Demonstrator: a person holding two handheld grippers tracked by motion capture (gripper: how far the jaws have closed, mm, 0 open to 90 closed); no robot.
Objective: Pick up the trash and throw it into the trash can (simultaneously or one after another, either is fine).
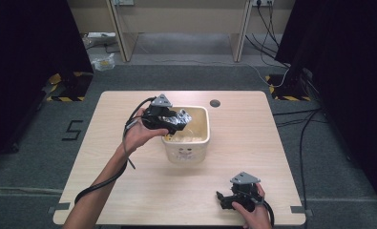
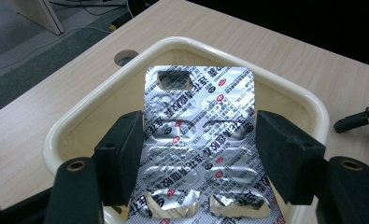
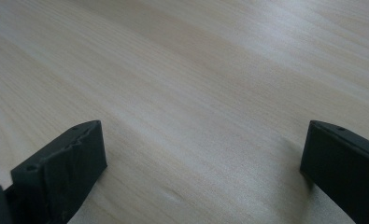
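Foil blister pack point(image 2: 200, 140) — between left claw point(image 2: 201, 156) jaws

A blister pack point(image 2: 198, 140) sits between the left gripper's point(image 2: 198, 158) jaws, above a tub point(image 2: 86, 109) mid-table; the right gripper point(image 3: 201, 163) lies near the table's point(image 3: 182, 70) front edge, bare tabletop between its jaws.

left hand-held gripper point(image 1: 176, 119): black, grey three-cornered plate | right hand-held gripper point(image 1: 220, 196): black | black cables | bare forearms
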